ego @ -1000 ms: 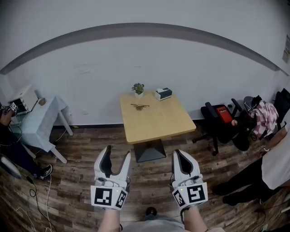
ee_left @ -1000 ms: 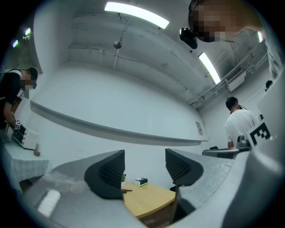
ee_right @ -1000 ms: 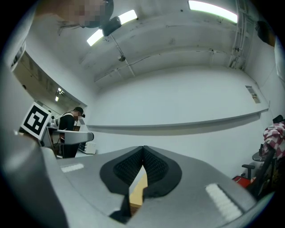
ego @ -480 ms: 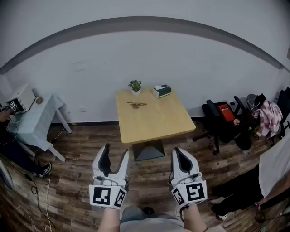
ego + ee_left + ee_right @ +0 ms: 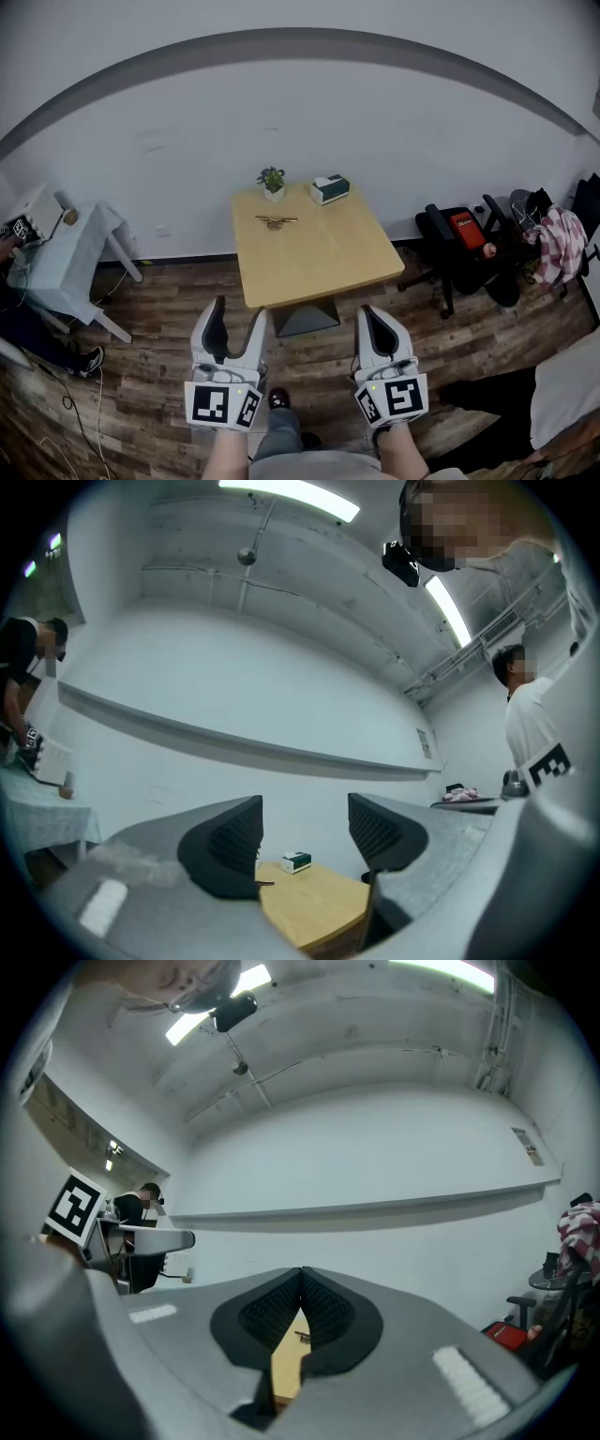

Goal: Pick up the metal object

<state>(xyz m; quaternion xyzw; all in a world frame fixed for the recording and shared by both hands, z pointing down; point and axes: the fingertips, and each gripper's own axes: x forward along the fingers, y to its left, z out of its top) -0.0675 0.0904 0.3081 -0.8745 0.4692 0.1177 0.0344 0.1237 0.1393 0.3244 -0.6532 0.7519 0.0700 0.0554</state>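
The metal object [image 5: 276,221], a thin brass-coloured piece, lies near the far left part of a square wooden table [image 5: 319,258] standing against the wall. Both grippers hang over the floor, well short of the table's near edge. My left gripper [image 5: 239,315] is open with nothing between its jaws; in the left gripper view [image 5: 305,832] the table [image 5: 314,907] shows in the gap, and the metal object [image 5: 265,883] peeks past the left jaw. My right gripper [image 5: 371,317] is shut and empty; in the right gripper view [image 5: 302,1277] the metal object [image 5: 302,1337] is a small shape far off.
A small potted plant [image 5: 272,181] and a green-and-white box [image 5: 329,189] stand at the table's far edge. A black office chair [image 5: 459,248] and a pile of clothes [image 5: 555,246] are at the right. A pale side table [image 5: 66,258] and a seated person [image 5: 23,314] are at the left.
Both grippers have moved toward the table, which now sits lower and further left in the head view. The person at the right has mostly left the picture. Neither gripper's jaws have changed.
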